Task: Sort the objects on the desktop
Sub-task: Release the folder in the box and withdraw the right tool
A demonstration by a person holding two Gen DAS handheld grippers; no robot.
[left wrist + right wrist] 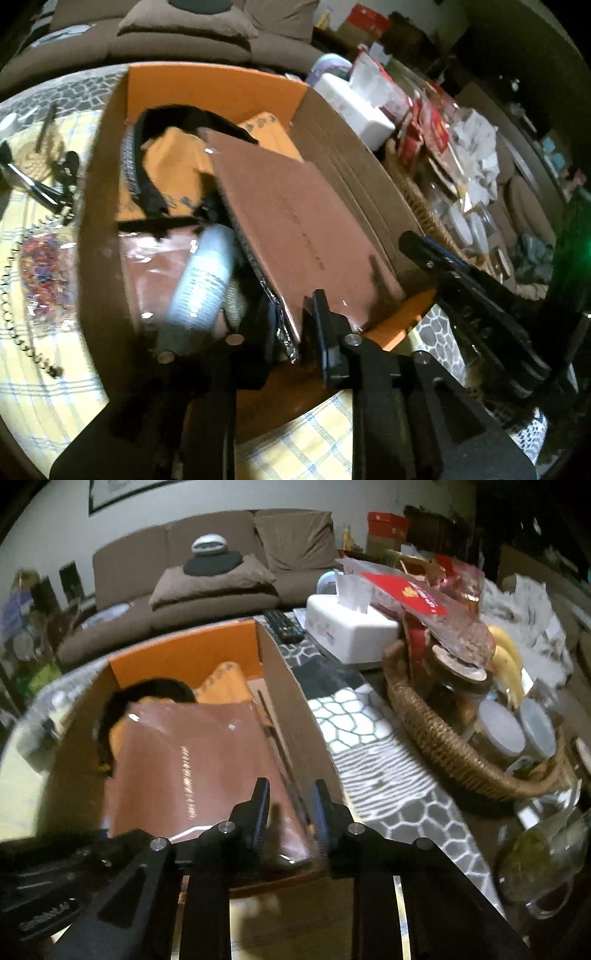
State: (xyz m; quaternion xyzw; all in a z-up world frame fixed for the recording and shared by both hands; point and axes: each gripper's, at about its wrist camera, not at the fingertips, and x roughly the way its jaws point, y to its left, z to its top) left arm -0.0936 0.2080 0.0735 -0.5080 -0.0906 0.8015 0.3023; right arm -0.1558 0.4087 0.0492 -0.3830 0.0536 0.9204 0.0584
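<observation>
In the left wrist view, a cardboard box (107, 206) with an orange lining is seen from above on a yellow checked tablecloth (40, 387). A brown plastic-wrapped notebook (295, 225) leans tilted inside it, its lower edge lying between the fingers of the left gripper (291, 332), which stand slightly parted; whether the pads press on it cannot be told. At nine o'clock from the notebook a pale cylindrical bottle (205, 273) lies in the box, and a black comb (138, 173) is seen at ten o'clock. The right gripper (476, 295) appears at three o'clock. In the right wrist view, the notebook (192, 764) rests in the box (288, 686), its near corner between the narrowly parted fingers of the right gripper (291, 819), a gap showing beside each pad. A wicker basket (436, 738) stands at two o'clock, with a white tissue box (351, 631) beyond it.
</observation>
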